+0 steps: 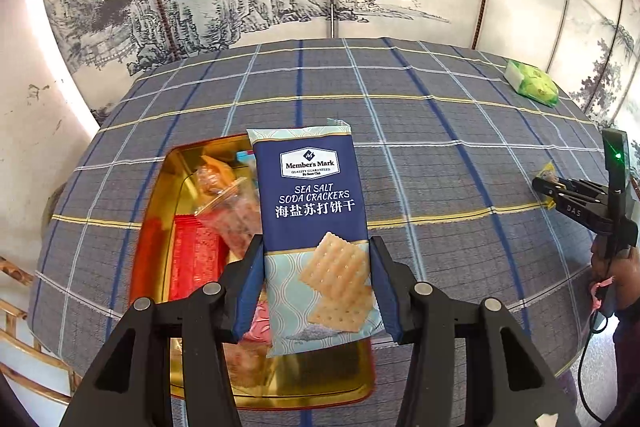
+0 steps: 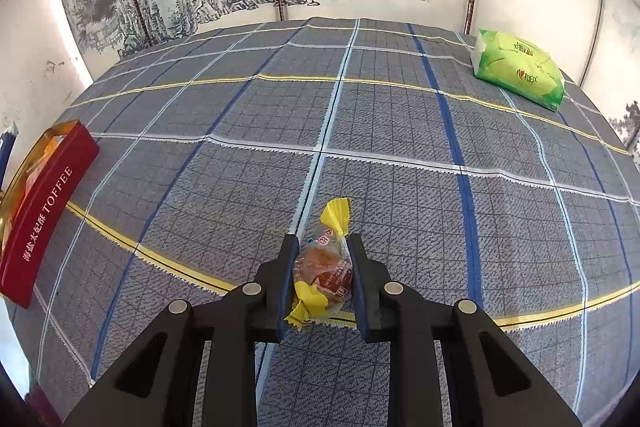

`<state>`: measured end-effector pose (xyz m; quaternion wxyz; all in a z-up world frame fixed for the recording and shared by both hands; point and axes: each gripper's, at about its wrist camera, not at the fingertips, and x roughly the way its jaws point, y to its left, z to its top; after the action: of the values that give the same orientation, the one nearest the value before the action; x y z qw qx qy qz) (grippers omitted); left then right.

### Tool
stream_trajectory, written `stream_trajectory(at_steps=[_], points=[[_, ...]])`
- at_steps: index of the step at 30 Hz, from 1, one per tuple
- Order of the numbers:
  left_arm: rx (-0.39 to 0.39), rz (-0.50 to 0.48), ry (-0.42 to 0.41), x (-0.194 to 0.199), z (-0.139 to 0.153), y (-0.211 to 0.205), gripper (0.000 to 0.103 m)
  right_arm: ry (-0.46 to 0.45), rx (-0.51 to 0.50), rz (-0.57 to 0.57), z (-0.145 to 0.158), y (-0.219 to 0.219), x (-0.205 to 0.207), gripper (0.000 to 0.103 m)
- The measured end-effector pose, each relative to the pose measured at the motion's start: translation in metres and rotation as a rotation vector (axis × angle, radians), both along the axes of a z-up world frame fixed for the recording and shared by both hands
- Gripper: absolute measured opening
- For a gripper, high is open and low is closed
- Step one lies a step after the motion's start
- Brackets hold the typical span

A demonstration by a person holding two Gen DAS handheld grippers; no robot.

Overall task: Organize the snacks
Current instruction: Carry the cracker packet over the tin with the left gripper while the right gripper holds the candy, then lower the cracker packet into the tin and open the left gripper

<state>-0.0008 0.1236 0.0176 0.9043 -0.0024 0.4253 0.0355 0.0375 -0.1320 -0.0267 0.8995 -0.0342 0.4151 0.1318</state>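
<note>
Left gripper [image 1: 316,291] clamped on the soda cracker pack [image 1: 316,227], pack sticking up btwn the pads, hanging over the open toffee tin [image 1: 160,187] w/ other snacks inside. Right gripper [image 2: 322,279] clenched on a yellow-wrapped candy [image 2: 324,271] just over the plaid tablecloth [image 2: 400,131]. Green tissue pack [image 2: 520,71] far corner.

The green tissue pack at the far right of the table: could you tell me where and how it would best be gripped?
Probably across its narrow width, near the middle, coming from above. The green tissue pack lies flat and alone on the checked tablecloth, its long sides free of neighbours, so fingers can straddle it. Its soft wrapper should give a little under the pads.
</note>
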Motion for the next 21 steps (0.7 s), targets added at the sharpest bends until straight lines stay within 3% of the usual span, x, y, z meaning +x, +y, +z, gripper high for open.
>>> stream_trajectory(at_steps=[21], points=[[0.007,0.095,-0.004,-0.010,-0.027,0.061,0.046,-0.009,-0.042,-0.001,0.000,0.004,-0.001,0.025]])
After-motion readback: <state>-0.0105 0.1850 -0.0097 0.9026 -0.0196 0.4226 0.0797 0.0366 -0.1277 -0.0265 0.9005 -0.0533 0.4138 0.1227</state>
